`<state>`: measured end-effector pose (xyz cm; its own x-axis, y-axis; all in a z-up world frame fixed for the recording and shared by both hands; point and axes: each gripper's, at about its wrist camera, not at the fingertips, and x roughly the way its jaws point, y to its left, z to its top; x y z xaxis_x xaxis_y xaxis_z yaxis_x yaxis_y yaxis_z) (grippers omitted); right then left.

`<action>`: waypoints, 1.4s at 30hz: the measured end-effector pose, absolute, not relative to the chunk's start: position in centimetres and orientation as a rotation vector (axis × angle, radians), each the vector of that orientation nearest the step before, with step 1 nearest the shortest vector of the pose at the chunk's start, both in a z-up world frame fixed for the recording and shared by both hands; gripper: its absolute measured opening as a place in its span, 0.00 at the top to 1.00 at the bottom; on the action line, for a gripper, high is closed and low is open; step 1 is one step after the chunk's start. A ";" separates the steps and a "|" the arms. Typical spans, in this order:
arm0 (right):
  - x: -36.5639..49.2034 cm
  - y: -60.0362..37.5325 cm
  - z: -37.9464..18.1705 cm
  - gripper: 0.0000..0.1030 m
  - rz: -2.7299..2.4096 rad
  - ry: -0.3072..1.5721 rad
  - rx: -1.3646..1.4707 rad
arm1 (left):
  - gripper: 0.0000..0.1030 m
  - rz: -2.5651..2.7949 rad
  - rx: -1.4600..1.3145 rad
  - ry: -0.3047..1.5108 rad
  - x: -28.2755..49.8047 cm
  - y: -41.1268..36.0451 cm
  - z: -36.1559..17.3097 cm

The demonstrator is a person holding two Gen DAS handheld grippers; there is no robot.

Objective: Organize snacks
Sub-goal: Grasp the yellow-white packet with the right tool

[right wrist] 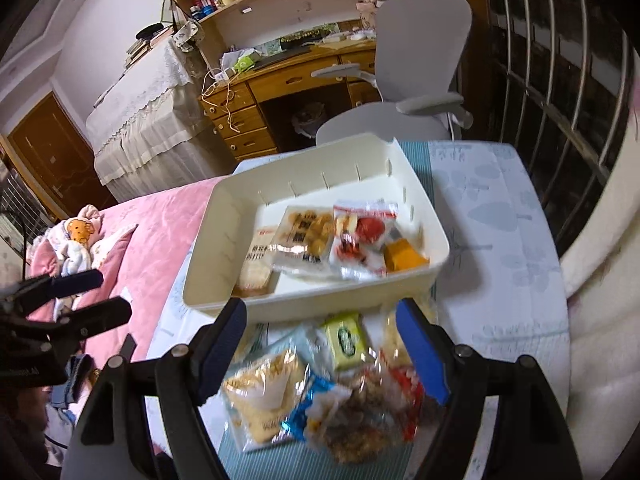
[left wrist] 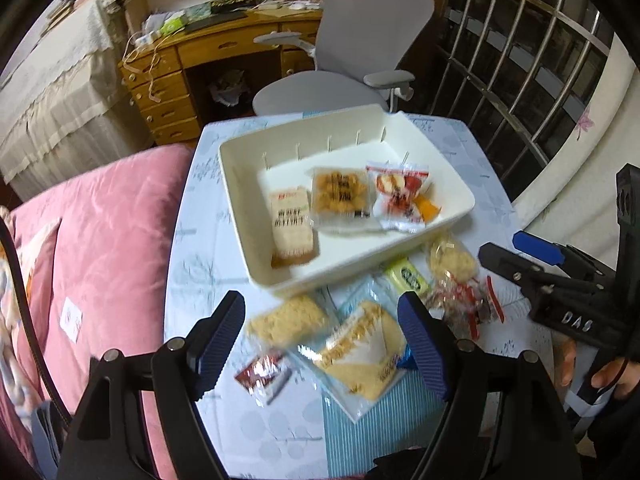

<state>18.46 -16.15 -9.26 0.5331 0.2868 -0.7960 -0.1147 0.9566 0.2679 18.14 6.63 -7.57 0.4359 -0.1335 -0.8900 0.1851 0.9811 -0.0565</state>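
Left wrist view: at bottom centre, left gripper [left wrist: 322, 334] with jaws spread wide and gripping nothing, poised over loose snack packets [left wrist: 356, 354] scattered on the table [left wrist: 192, 264] in the lower middle of frame. Just beyond, mid-frame, white bin [left wrist: 452, 204] holding four packets laid side by side along its floor. At the right edge, right gripper [left wrist: 508, 250] seen side-on, jaws parted. Pink blanket [left wrist: 100, 240] at lower left; grey chair [left wrist: 360, 40] and wooden desk [left wrist: 192, 64] toward the top. Right wrist view: at bottom centre, right gripper [right wrist: 324, 344] released and wide, poised over the packet pile [right wrist: 320, 392], a yellow-green packet [right wrist: 346, 340] between the fingers. White bin [right wrist: 208, 280] just past the pile, mid-frame. Left gripper [right wrist: 100, 292] at the left edge, jaws apart.
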 end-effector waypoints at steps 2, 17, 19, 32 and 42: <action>17.8 -16.6 -10.0 0.25 0.250 1.013 0.213 | 0.25 -0.184 0.028 1.113 17.2 6.8 -8.1; 13.7 -17.1 -14.5 0.25 0.231 1.195 0.387 | 0.20 -0.070 0.082 1.252 13.6 11.0 -13.5; 13.3 -16.9 -15.0 0.25 0.212 1.210 0.399 | 0.18 -0.071 0.093 1.283 13.5 11.9 -14.2; 10.9 -14.5 -18.0 0.25 0.027 1.253 0.628 | 0.15 -0.277 0.184 1.334 16.9 15.7 -16.5; 9.0 -12.4 -20.7 0.25 -0.162 1.209 0.951 | 0.15 -0.579 0.351 1.266 21.4 14.4 -17.7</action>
<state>9.02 -12.41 -20.70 0.3927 0.3642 -0.8445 0.5741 0.6203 0.5344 21.43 14.38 -17.66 0.1868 -0.2127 -0.9591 0.5860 0.8077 -0.0650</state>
